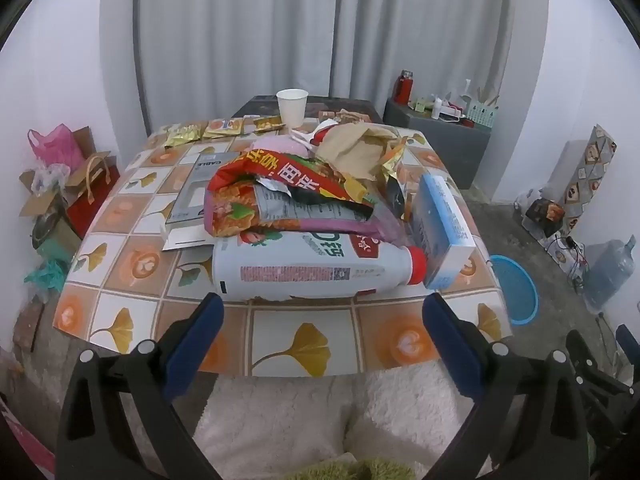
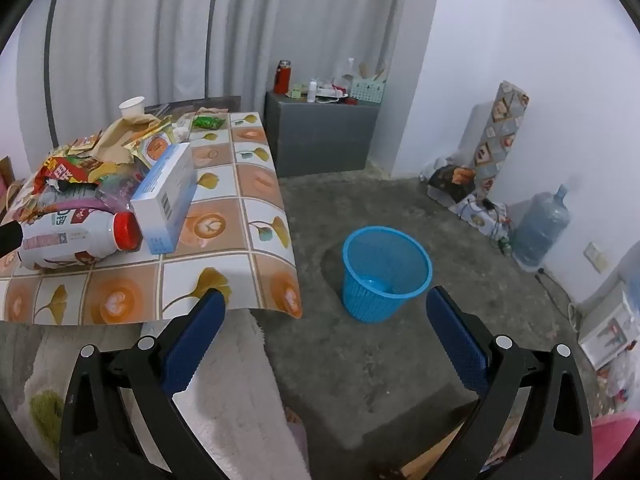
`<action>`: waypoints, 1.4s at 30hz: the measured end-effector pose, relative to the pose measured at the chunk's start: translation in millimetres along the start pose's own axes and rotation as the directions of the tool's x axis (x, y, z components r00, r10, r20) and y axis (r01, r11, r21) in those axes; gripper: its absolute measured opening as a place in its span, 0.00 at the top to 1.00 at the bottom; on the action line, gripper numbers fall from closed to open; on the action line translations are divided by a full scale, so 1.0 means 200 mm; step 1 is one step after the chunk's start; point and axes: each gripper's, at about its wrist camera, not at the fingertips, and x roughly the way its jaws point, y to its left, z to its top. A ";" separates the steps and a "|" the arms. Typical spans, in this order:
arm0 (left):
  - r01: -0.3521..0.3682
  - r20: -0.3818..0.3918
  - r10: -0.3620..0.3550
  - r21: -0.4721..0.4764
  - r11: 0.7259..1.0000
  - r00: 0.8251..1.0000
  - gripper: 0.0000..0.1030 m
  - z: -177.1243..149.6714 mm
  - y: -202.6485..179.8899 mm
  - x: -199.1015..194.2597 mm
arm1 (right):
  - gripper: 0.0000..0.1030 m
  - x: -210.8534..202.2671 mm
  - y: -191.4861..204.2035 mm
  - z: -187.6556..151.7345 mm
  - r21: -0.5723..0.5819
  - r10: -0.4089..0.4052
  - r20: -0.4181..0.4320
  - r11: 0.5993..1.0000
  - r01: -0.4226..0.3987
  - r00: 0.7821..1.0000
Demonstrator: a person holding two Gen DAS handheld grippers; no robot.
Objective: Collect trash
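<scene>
2 tools, left tool (image 1: 322,312) and right tool (image 2: 325,306), gape empty; 1 bottle (image 1: 304,270), 1 basket (image 2: 385,274).

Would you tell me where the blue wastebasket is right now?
The blue wastebasket stands on the grey floor right of the table, near its front corner, central in the right wrist view.

We see a grey curtain (image 1: 248,28) across the far wall. Right of it stands a grey cabinet (image 2: 320,140) carrying a red flask (image 2: 283,77) and a green calendar (image 2: 368,89). Against the right wall sits a water jug (image 2: 540,224), with a patterned roll (image 2: 500,132) leaning upright nearby. At far left lies a pink bag (image 1: 54,146).
</scene>
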 end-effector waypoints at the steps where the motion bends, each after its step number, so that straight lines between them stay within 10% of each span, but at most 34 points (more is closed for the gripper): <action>1: 0.000 0.001 0.000 0.001 1.000 1.000 0.05 0.00 0.00 0.00 | 0.07 0.00 0.00 0.00 -0.001 -0.002 0.004 1.000 0.002 1.000; 42: -0.007 -0.010 0.007 0.007 1.000 1.000 0.05 -0.02 0.01 0.01 | 0.07 0.00 -0.06 -0.04 0.004 0.005 0.003 1.000 -0.005 1.000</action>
